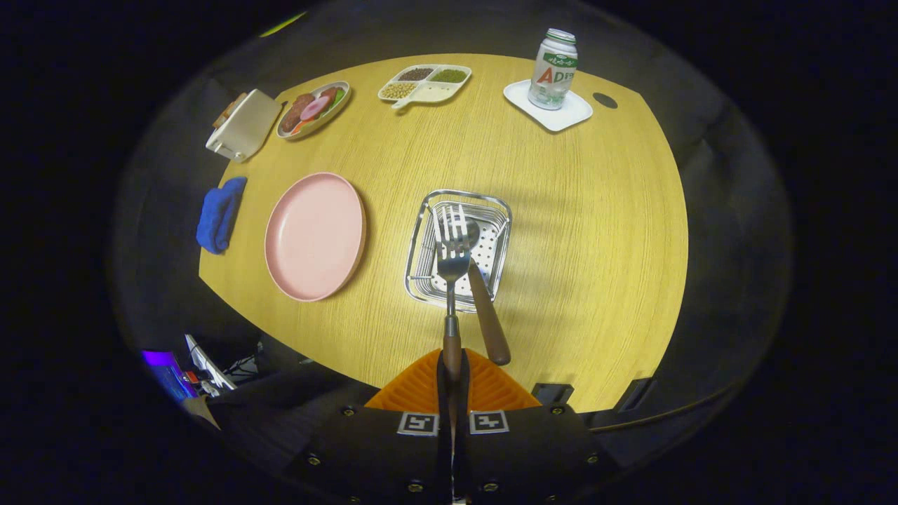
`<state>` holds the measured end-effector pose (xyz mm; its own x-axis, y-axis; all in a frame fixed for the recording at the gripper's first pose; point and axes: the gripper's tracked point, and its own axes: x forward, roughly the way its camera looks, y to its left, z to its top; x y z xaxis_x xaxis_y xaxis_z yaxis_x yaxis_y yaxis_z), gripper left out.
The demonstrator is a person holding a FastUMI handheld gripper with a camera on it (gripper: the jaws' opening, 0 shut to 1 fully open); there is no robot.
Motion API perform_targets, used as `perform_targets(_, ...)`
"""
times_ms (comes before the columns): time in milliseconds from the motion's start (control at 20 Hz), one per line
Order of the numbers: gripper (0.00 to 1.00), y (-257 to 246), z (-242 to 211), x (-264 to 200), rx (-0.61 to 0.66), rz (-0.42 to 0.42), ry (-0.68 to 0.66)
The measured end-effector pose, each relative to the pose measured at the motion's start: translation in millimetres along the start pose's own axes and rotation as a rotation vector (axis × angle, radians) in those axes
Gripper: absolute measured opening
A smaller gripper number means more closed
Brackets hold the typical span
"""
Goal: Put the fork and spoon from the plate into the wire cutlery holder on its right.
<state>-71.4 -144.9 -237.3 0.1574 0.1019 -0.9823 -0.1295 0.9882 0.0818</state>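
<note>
Gripper view, looking down on the table point(561, 231) from above. I see my gripper point(452, 375) with its two fingers pressed together on the wooden handle of the fork point(452, 259); the handle's lower end is hidden between the fingers, so I cannot see how far it reaches back; the fork's tines point away from me and hang over the wire cutlery holder point(459, 249), which sits just ahead of the fingers. Whether the tines touch the holder's floor I cannot tell. The spoon point(484, 301) lies already in the holder; its bowl rests inside, partly covered by the fork's head, and its wooden handle leans out over the near rim toward me, just right of the fork's handle. The pink plate point(316, 235) stands bare to the left of the holder, near but apart from it. Left of the plate, a blue cloth point(219, 214) droops over the table's edge, its lower part hard to follow. Beyond, along the far side: a white box point(243, 126), half off the table; an oval dish of food point(313, 109); a divided tray point(424, 83) with grains; a can point(554, 69) upright on a white coaster point(554, 112); a dark round spot point(605, 100) beside that.
</note>
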Motion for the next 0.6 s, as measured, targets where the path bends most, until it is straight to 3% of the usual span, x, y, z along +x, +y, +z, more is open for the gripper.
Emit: perform_targets(600, 0.02, -5.4, -10.4, -3.6, -0.034, 0.000, 0.353)
